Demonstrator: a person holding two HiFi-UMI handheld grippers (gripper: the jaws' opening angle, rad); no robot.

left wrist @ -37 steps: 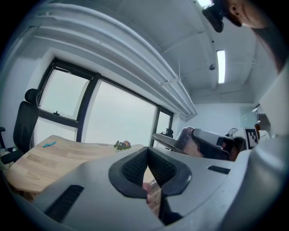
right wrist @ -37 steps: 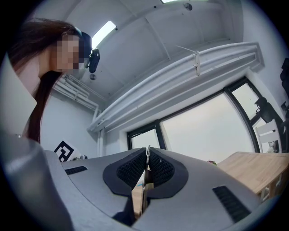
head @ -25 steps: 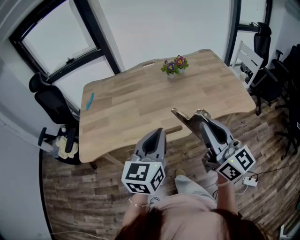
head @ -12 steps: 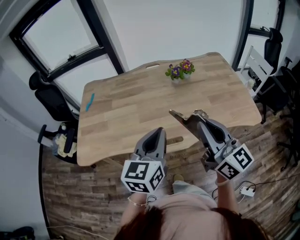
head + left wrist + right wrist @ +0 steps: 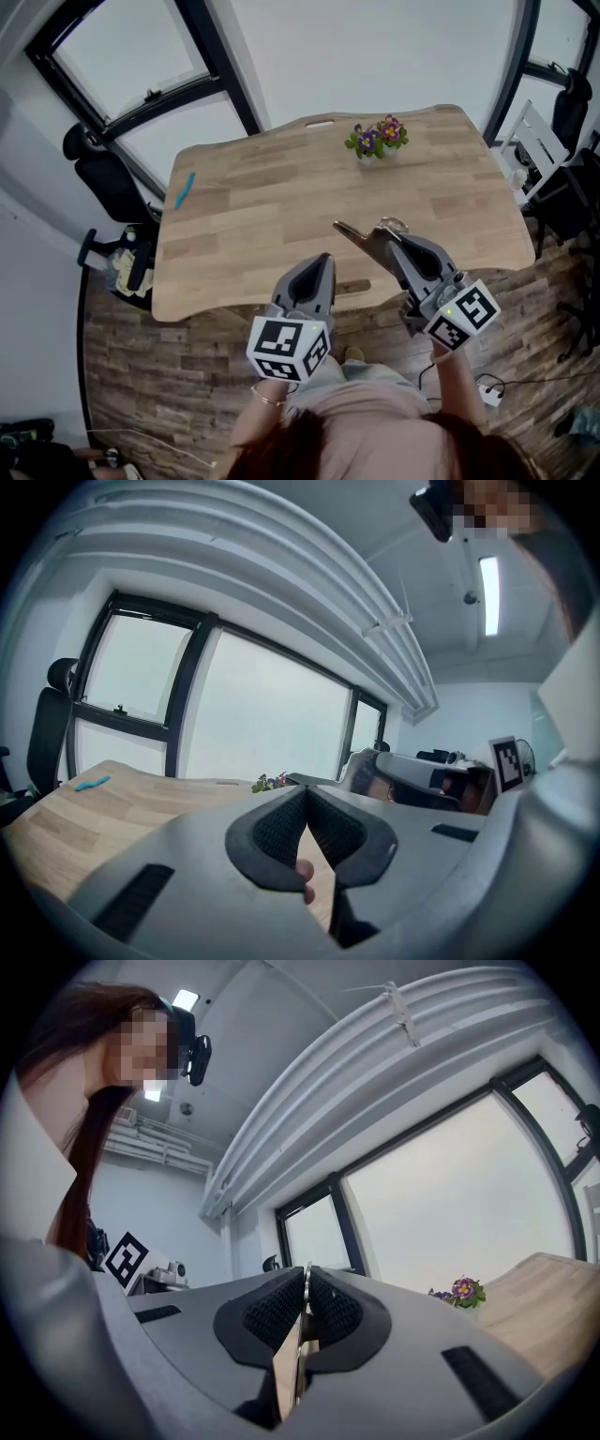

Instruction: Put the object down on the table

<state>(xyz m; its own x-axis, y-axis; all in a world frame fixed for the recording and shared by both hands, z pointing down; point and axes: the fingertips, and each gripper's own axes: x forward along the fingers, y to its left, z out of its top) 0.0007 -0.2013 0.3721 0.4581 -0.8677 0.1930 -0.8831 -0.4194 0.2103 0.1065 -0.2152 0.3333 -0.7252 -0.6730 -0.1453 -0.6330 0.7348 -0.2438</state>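
Right tool (image 5: 392,240) pinches a thin flat metal utensil (image 5: 354,234) over the wooden worktop's (image 5: 253,202) near edge, its blade pointing forward-left, while the left tool (image 5: 317,267) is pressed together, empty.

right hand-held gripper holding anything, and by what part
A thin flat metal piece, pinched at one end between the pads of the right hand-held gripper.

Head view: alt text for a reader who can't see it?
The right gripper clamps a thin flat metal object over the near edge of a wooden table, left gripper shut and empty beside it. Potted flowers and a small blue item sit farther back.
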